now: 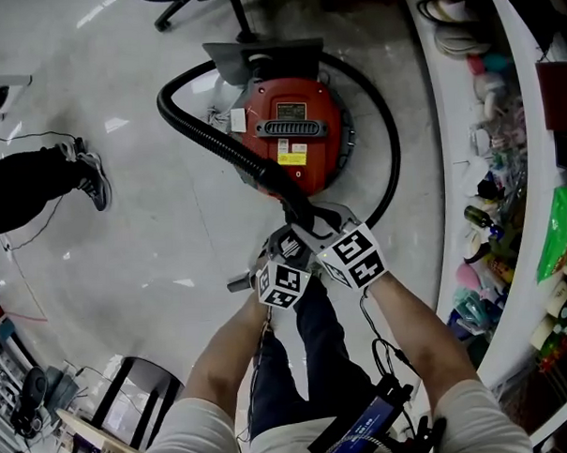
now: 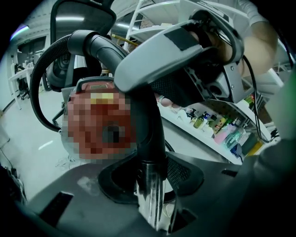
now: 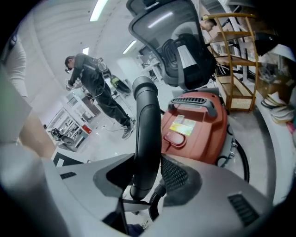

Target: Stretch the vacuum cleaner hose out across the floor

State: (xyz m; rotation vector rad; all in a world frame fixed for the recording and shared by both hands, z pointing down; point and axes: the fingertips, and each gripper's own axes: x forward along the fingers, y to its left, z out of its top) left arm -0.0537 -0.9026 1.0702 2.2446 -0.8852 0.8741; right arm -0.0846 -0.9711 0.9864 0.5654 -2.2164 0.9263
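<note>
Left claw (image 2: 150, 187) squeezed shut on a shiny silver metal tube (image 2: 149, 203), pads pressing it from both sides. Right claw (image 3: 143, 172) squeezed shut too, on a smooth black plastic handle pipe (image 3: 147, 125), with the metal tube sticking out of its end. Both claws side by side and close together, just in front of a round red vacuum cleaner (image 1: 293, 127), on the side nearest the person.

From the handle pipe, a black bendy ribbed hose (image 1: 209, 138) running past the left of the vacuum cleaner, then looping round to its far end. Hose curled close to the vacuum cleaner, not yet pulled out straight. A thin black cable (image 1: 394, 160) curving round the right of the vacuum cleaner.

Vacuum cleaner down on a shiny pale floor (image 1: 153, 245). Left of the vacuum cleaner, well apart: a dark trouser leg and grey shoe (image 1: 94, 180) of another person. Right of the vacuum cleaner: a long curved white shelf (image 1: 448, 181) packed with bottles and small colourful things. Behind the vacuum cleaner: a black office chair (image 3: 185, 55).
</note>
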